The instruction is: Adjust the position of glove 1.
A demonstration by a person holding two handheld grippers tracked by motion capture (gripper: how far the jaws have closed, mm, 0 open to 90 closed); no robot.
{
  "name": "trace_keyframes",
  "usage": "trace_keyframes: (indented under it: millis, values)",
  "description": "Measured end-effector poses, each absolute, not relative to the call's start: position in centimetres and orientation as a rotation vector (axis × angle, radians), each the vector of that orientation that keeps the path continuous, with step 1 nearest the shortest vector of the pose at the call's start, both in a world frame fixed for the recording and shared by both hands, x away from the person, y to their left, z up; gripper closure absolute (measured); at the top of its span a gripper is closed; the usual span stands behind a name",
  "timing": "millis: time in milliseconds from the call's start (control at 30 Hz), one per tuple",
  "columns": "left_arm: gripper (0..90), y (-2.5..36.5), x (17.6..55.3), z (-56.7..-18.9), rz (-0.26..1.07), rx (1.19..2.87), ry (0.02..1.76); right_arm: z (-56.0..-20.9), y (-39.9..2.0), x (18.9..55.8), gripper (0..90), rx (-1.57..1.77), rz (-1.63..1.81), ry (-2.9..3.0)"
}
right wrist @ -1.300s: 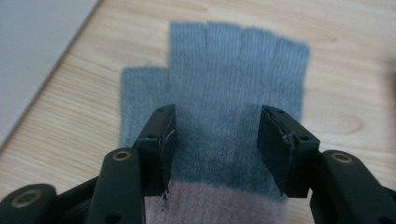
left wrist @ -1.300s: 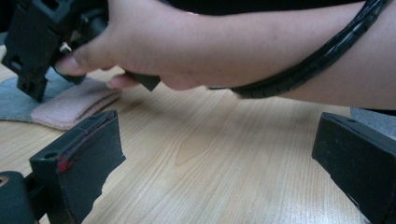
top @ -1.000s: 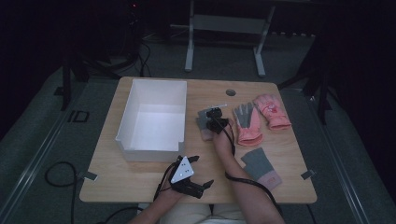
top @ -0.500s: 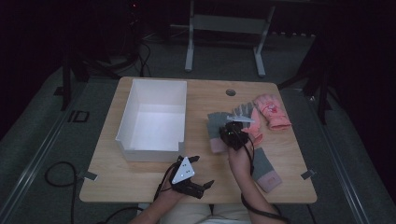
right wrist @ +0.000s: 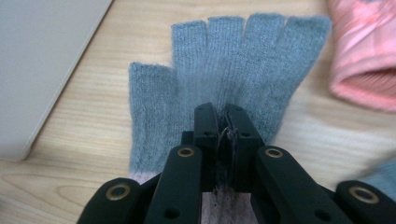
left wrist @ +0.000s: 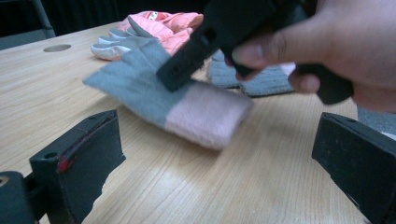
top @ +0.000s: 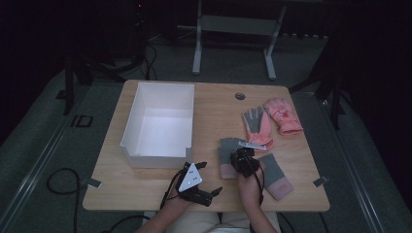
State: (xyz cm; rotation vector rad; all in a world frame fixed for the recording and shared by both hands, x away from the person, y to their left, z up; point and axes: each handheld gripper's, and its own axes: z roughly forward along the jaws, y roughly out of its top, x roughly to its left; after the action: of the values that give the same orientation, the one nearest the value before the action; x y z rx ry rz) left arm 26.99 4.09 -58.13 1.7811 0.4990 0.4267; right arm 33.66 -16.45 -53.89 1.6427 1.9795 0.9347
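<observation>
Light wood table [top: 160, 187] in a dark room. White bin [top: 160, 121] at left, looks empty. Right gripper [right wrist: 223, 122] pinching grey fingerless glove [right wrist: 224, 65] near table's front. Left gripper [left wrist: 210, 168] spread wide, holding nothing.

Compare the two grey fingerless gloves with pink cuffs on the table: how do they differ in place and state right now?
The nearer-left grey glove is pinched in the right claw, whose jaws are shut on its knit; the other grey glove lies free, untouched. The gripped glove sits closer to the white box; the free one lies toward the table's right edge. Both are grey, fingerless and pink-cuffed.
</observation>
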Motion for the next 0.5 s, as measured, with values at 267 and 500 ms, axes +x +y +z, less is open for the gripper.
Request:
trace_keyframes:
  millis: [267, 500]
  values:
    - [1.4, 4.0, 26.8, -58.1, 0.449, 1.784, 0.501, -56.1, -15.9, 34.1, 80.3, 1.675, 0.916, 1.982]
    - [1.4, 4.0, 26.8, -58.1, 0.449, 1.783, 0.498, -55.0, -16.3, 33.9, 59.4, 1.6, 0.927, 1.985]
